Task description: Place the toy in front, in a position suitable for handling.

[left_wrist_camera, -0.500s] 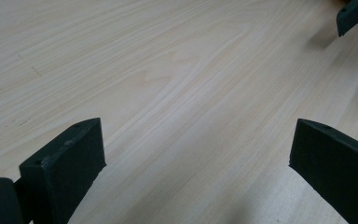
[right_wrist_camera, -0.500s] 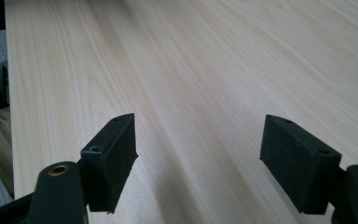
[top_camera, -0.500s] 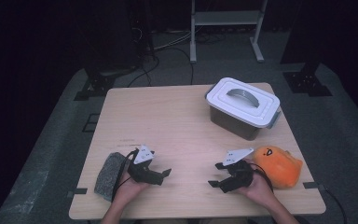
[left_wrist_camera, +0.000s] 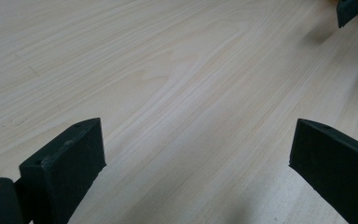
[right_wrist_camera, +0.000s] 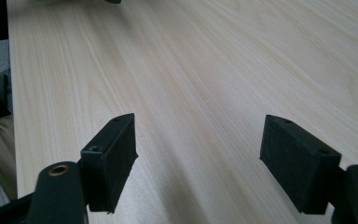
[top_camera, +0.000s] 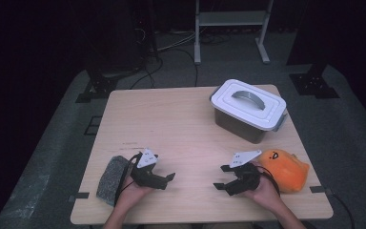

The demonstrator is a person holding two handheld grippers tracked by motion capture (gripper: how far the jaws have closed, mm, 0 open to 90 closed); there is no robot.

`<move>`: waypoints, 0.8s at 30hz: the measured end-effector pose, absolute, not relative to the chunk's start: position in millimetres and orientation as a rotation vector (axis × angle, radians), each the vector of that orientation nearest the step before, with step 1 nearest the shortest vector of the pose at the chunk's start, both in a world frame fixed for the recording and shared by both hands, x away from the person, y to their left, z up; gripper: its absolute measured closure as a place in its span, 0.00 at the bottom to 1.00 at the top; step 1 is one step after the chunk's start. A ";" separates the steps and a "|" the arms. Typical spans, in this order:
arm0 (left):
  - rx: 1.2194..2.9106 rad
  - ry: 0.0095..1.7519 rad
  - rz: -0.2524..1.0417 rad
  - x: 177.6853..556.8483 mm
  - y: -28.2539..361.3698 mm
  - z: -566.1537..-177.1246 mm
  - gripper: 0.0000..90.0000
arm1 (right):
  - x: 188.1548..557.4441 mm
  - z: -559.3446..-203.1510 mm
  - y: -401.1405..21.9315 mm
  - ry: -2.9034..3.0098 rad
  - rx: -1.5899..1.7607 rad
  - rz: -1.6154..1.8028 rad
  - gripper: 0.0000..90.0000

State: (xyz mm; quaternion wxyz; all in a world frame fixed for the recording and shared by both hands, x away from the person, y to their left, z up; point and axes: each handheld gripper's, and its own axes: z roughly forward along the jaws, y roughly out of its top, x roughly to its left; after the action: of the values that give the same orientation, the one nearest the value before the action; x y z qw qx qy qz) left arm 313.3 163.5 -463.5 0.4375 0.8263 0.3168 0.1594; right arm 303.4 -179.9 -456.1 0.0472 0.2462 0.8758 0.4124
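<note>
Orange and soft, the rounded plush toy [top_camera: 286,169] lies at the table's near right edge, just beside the right gripper [top_camera: 223,182], probably so a short reach takes it. Both that gripper and the left gripper [top_camera: 167,179] rest low on the pale wooden table [top_camera: 171,119], jaws spread, holding nothing. A grey speckled sponge [top_camera: 112,179] lies just left of the left hand; the lidded white-topped storage box [top_camera: 249,109] waits farther back.
</note>
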 end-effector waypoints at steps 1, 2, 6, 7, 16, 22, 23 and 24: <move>2.054 0.788 0.396 313.2 163.3 -463.5 0.03 | 302.7 -455.4 -179.8 2.668 0.747 1.261 0.28; 2.060 0.787 0.395 313.0 163.1 -463.2 0.03 | 302.5 -455.0 -179.7 2.666 0.748 1.263 0.29; 2.064 0.784 0.394 313.8 162.2 -464.3 0.03 | 301.0 -450.5 -178.1 2.652 0.749 1.287 0.30; 2.065 0.785 0.393 314.3 162.2 -464.8 0.03 | 301.0 -449.2 -177.4 2.649 0.746 1.300 0.30; 2.067 0.782 0.398 312.9 162.1 -464.2 0.03 | 300.3 -438.7 -170.9 2.669 0.693 1.275 0.30; 2.064 0.792 0.396 313.4 163.5 -464.8 0.03 | 299.6 -428.2 -174.4 2.686 0.670 1.266 0.30; 2.064 0.792 0.396 313.5 163.7 -464.8 0.03 | 299.8 -426.7 -175.2 2.687 0.670 1.259 0.29; 2.065 0.793 0.396 313.4 163.7 -464.9 0.03 | 299.9 -425.4 -176.2 2.690 0.671 1.253 0.30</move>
State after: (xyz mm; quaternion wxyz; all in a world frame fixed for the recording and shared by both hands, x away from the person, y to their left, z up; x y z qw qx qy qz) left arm 313.4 163.7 -464.9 0.4324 0.8286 0.3182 0.1588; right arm 299.9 -176.2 -425.4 0.0495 0.2204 0.8830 0.4114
